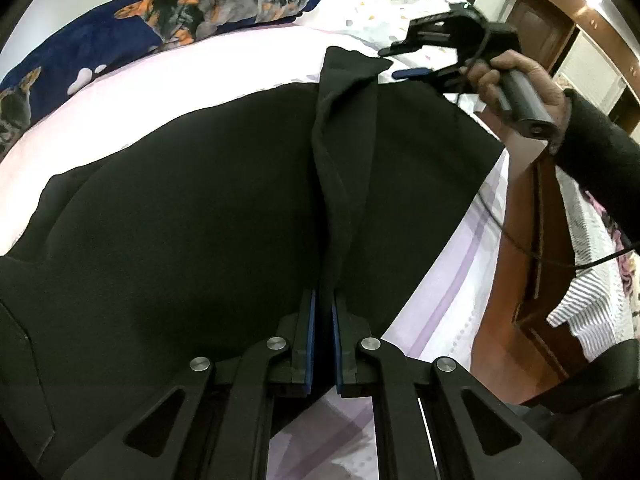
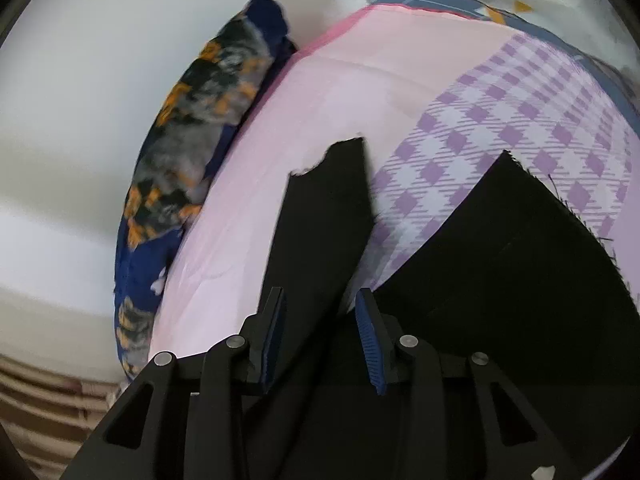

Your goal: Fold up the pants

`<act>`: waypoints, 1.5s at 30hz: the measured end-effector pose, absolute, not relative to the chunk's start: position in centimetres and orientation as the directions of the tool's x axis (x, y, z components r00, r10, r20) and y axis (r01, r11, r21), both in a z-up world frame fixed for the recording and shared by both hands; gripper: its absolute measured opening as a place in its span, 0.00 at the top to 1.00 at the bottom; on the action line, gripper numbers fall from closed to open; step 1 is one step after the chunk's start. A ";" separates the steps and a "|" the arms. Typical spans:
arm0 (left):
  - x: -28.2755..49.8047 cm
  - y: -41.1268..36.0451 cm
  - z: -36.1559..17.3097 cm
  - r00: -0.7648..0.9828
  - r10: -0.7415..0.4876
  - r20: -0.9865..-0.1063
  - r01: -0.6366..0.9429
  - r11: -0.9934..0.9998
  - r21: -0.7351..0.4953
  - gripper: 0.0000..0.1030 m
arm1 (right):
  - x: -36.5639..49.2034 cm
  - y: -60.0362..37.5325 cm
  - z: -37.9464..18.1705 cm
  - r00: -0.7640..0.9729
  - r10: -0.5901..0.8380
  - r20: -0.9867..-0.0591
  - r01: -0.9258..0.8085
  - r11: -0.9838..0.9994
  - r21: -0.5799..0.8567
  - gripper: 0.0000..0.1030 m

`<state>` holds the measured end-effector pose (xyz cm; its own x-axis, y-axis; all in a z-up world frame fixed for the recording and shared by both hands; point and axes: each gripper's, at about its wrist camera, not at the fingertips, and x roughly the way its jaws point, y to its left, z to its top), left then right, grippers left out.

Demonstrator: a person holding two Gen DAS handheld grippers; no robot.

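Note:
Black pants (image 1: pixel 180 220) lie spread on a pink bed sheet (image 1: pixel 168 92). My left gripper (image 1: pixel 324 294) is shut on a raised fold of the pants that runs up the middle toward one leg end (image 1: pixel 352 64). At the upper right a hand (image 1: pixel 508 84) holds my right gripper (image 1: pixel 389 64) beside that leg end, its jaws apart. In the right wrist view the right gripper (image 2: pixel 320 294) stands open with a narrow black leg strip (image 2: pixel 328 208) lying between its fingers; the pads do not press on it. A second black leg end (image 2: pixel 520 248) lies to the right.
A blue pillow with an orange and grey print (image 1: pixel 192 12) (image 2: pixel 192 140) lies along the far side of the bed. A purple checked sheet (image 2: pixel 500 120) and white dotted bedding (image 1: pixel 380 12) lie beyond the pants. A wooden bed frame (image 1: pixel 516 280), a striped cloth (image 1: pixel 588 312) and a cable are on the right.

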<state>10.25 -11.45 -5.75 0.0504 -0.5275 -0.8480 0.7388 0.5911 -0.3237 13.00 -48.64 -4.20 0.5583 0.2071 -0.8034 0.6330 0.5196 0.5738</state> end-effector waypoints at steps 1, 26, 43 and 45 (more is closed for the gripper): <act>10.4 -11.3 -5.8 0.046 -0.533 -0.845 0.735 0.591 -0.333 0.93 | 13.2 -48.9 -4.5 0.555 0.198 -0.808 0.644 0.511 0.569 0.66; 10.1 -12.5 -4.9 0.066 -0.547 -0.835 0.757 0.573 -0.315 0.92 | 11.7 -50.7 4.8 0.650 0.064 -0.757 0.610 0.549 0.571 0.96; 7.2 -14.1 -4.2 0.129 -0.483 -0.866 0.862 0.486 -0.142 0.92 | -5.1 -51.0 0.2 0.475 -0.086 -0.876 0.816 0.415 0.402 0.96; 6.9 -14.2 -4.4 0.133 -0.472 -0.871 0.872 0.474 -0.124 0.92 | -5.6 -50.9 -1.0 0.454 -0.085 -0.887 0.829 0.406 0.385 0.96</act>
